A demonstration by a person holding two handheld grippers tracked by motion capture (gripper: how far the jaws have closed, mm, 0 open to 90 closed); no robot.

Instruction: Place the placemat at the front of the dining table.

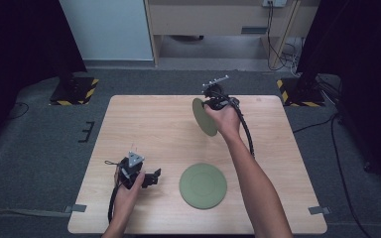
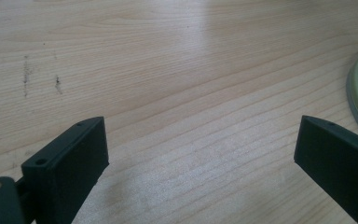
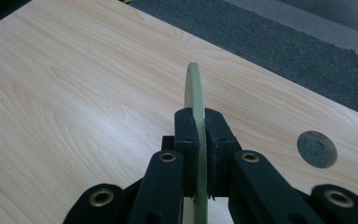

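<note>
Two green plates are in play: the held plate (image 1: 204, 117) stands on edge above the far middle of the table (image 1: 144, 129), its rim clamped between the pads of the right gripper (image 1: 211, 105). Flat plate (image 1: 203, 185) lies at the near edge, with the left gripper (image 1: 154, 176) just beside it, jaws wide apart over bare wood, apparently resting low.

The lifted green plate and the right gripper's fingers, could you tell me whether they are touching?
Touching. In the right gripper view the two black fingers press on either face of the lifted green plate, which stands on edge between them; the right gripper is shut on it.
</note>
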